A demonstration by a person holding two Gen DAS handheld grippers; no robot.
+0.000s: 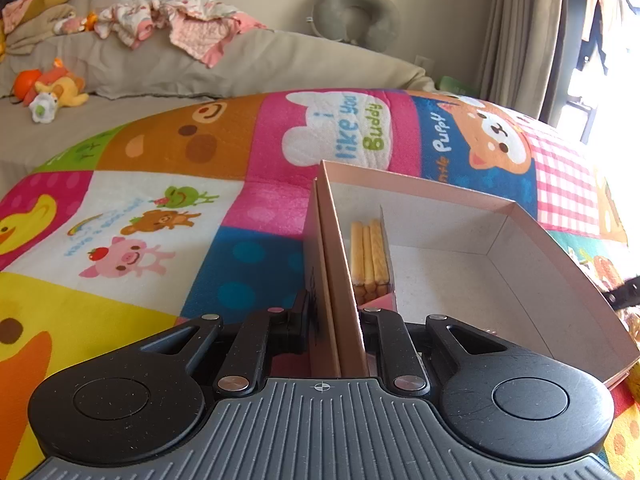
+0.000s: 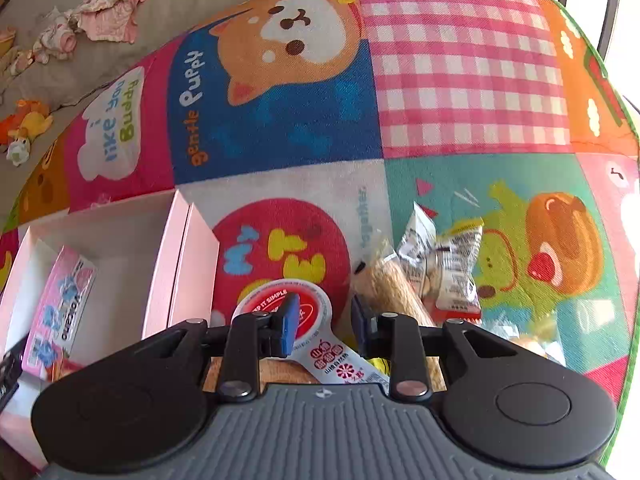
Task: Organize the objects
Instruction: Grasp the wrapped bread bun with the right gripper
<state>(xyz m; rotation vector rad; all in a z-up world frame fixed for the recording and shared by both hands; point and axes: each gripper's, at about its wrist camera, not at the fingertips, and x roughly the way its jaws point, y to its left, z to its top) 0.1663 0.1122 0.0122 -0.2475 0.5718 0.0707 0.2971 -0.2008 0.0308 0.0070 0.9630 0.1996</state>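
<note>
A pink cardboard box lies open on a colourful play mat; it also shows in the right wrist view. My left gripper is shut on the box's left wall. Inside the box a pack of biscuit sticks leans against that wall; in the right wrist view it shows as a pink packet. My right gripper is open, above a round red-and-white snack lid. Beside it lie a brown biscuit packet and grey-white wrapped snacks.
The play mat covers the floor. A beige sofa behind it holds pink clothes, a grey neck pillow and plush toys. A curtain and bright window are at the right.
</note>
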